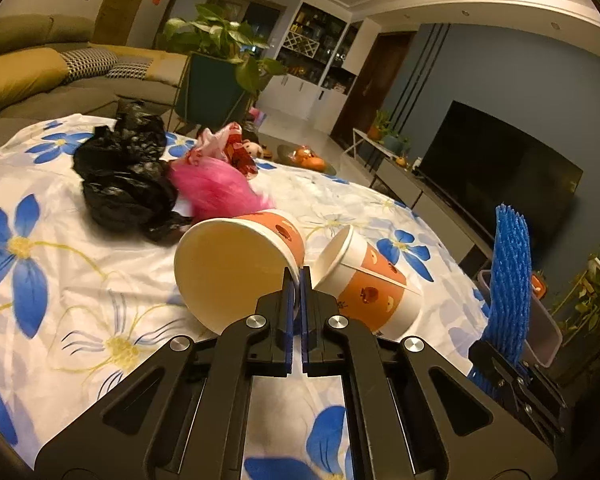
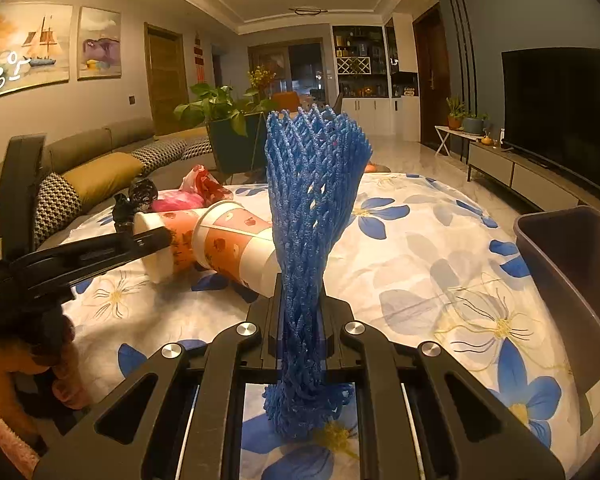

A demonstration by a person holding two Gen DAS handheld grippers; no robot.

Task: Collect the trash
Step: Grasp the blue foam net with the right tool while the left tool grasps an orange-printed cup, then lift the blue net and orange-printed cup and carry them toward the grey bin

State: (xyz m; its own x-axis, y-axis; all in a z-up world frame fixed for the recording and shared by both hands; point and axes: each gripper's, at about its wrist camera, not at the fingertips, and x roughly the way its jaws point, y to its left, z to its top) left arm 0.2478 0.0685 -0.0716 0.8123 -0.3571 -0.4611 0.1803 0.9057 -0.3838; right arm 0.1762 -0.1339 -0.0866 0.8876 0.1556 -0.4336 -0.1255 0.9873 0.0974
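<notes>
Pinching paper cup [image 1: 236, 264] rim, left tongs [image 1: 298, 276], right tongs [image 2: 300, 292] clamping blue foam net [image 2: 312, 184], second cup [image 1: 364, 284] beside, bin [image 2: 572, 264] right.

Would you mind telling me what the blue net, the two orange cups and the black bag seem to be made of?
Blue net: probably soft foam mesh, matte, with thick puffy strands that squash where gripped.
Cup with its rim pinched and cup lying beside it: likely coated paper, with thin rolled rims, printed orange walls and plain pale insides.
Black bag: thin plastic film, glossy and crumpled into sharp creases.
</notes>
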